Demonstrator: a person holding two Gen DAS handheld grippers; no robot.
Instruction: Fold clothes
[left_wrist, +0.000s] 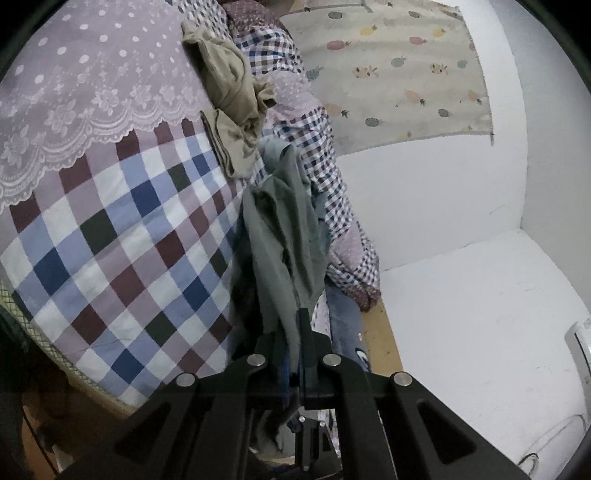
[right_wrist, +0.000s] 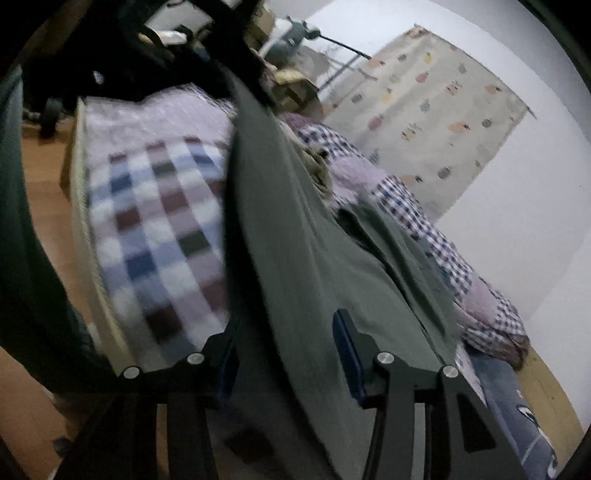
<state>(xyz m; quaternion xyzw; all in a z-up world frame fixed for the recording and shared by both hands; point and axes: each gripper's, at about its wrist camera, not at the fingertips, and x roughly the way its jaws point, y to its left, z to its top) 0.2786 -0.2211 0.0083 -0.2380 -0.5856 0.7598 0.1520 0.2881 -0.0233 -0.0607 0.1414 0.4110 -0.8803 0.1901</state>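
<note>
A grey-green garment (left_wrist: 284, 236) hangs bunched over the checked bed cover (left_wrist: 122, 229). My left gripper (left_wrist: 293, 332) is shut on its edge, the cloth pinched between the black fingers. In the right wrist view the same garment (right_wrist: 295, 258) stretches as a wide sheet between the jaws of my right gripper (right_wrist: 284, 350), which stand wide apart; the cloth passes between them, not clamped. A crumpled khaki garment (left_wrist: 229, 96) lies further up the bed.
A small-check quilt (left_wrist: 325, 173) lies along the bed's wall side, with jeans (left_wrist: 343, 325) below it. A fruit-print cloth (left_wrist: 399, 74) hangs on the white wall (left_wrist: 443, 206). Wooden floor (right_wrist: 40, 184) and dark clutter (right_wrist: 147, 55) lie beyond the bed.
</note>
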